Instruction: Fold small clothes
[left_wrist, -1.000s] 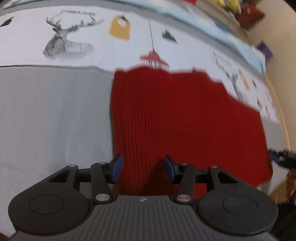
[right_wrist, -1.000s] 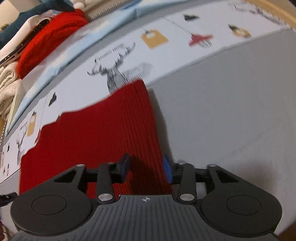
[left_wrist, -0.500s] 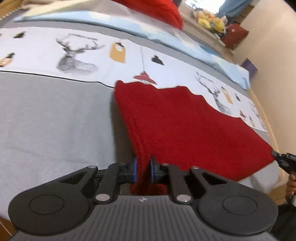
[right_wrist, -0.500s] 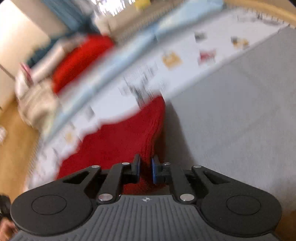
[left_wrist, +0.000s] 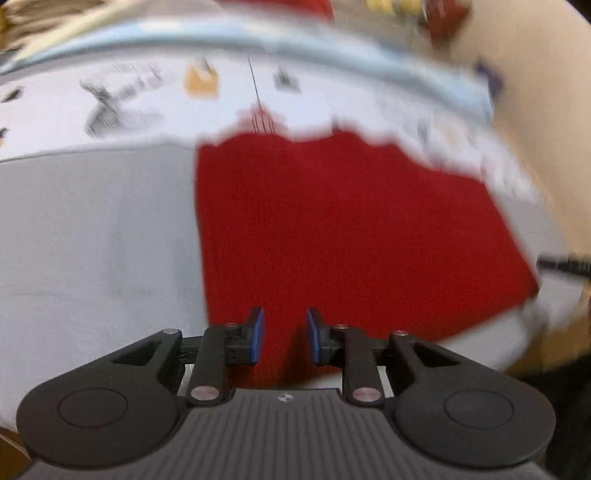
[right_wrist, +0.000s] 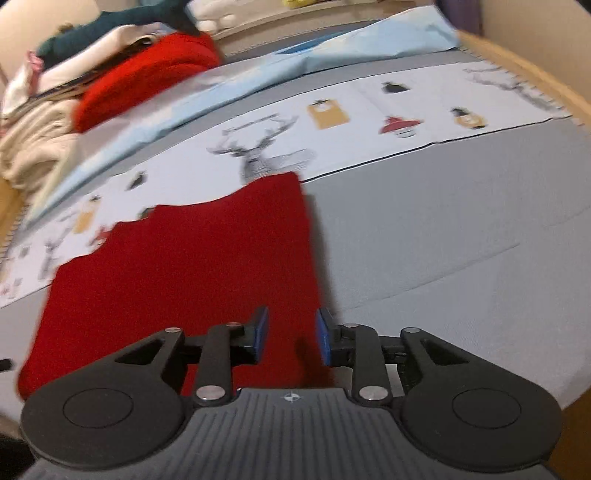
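A red knit garment (left_wrist: 332, 229) lies flat on the grey bed cover, its far edge over the white printed band. It also shows in the right wrist view (right_wrist: 192, 258). My left gripper (left_wrist: 283, 336) is open over the garment's near edge, close to its left corner, with the blue pads apart and nothing held. My right gripper (right_wrist: 291, 334) is open over the near edge by the garment's right corner, also empty. The left wrist view is blurred by motion.
The bed has a grey cover (right_wrist: 443, 229) and a white band printed with deer (right_wrist: 266, 155). A pile of clothes, red (right_wrist: 147, 74), cream and green, sits at the far left. A wooden bed edge (right_wrist: 535, 77) runs along the right.
Both grippers were shut on the garment's near edge half a second ago; now both have opened and let it go. The garment lies flat and both views have shifted.
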